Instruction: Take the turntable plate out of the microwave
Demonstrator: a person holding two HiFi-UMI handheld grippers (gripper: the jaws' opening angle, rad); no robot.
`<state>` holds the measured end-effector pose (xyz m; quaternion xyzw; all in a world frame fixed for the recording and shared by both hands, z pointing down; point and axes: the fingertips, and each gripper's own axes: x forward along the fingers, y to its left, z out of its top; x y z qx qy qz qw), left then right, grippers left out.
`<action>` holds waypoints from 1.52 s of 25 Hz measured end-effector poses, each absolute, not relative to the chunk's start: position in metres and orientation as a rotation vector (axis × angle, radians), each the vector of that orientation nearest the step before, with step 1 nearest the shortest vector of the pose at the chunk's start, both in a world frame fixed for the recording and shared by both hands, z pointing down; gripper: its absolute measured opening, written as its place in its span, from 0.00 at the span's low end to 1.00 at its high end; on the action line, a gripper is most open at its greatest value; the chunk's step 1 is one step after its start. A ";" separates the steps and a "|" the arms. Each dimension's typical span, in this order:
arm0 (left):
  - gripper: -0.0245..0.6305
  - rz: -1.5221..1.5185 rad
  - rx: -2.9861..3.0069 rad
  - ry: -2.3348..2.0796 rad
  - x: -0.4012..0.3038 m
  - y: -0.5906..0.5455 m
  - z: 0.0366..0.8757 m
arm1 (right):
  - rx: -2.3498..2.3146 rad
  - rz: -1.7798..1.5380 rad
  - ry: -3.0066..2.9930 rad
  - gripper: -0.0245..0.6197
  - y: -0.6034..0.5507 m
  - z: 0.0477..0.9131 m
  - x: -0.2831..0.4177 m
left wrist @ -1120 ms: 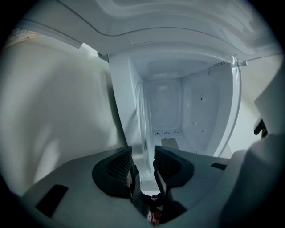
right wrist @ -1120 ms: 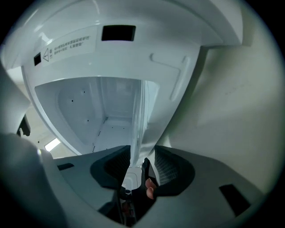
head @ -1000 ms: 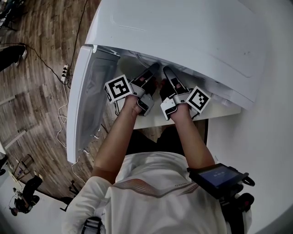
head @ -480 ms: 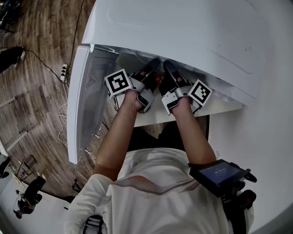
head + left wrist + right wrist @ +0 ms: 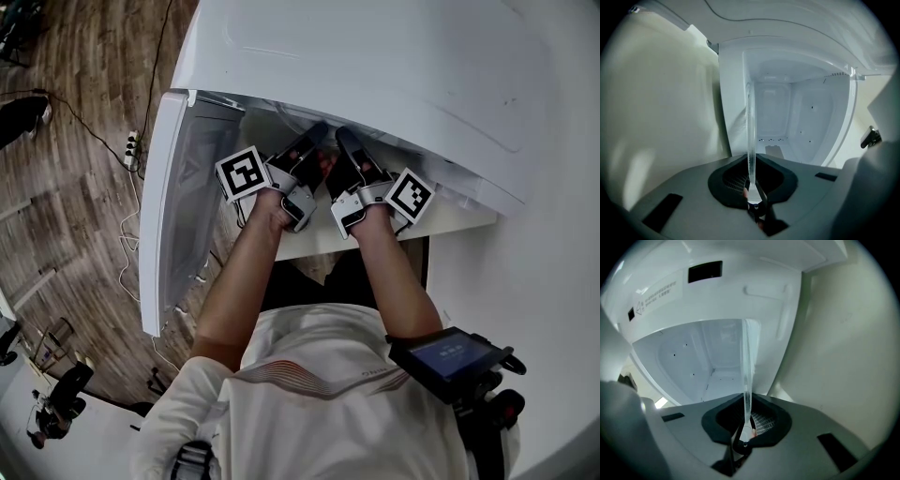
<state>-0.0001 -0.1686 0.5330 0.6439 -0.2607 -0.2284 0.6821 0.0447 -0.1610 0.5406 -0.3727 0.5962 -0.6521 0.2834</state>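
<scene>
The white microwave filled the upper frame, its door swung open at the left. The glass turntable plate was in the cavity mouth, edge-on in both gripper views. The jaws of my left gripper and right gripper had just been closing. Both pairs stood narrow, pinching the plate's rim, so I judged it ready to lift out.
</scene>
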 end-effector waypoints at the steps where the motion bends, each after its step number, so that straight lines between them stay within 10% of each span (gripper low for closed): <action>1: 0.10 -0.528 1.453 -0.579 0.000 -0.169 0.531 | -0.997 -1.732 1.600 0.09 -0.161 0.540 0.045; 38: 0.11 -0.653 1.564 -0.581 -0.005 -0.180 0.511 | -0.919 -1.537 1.793 0.09 -0.178 0.514 0.043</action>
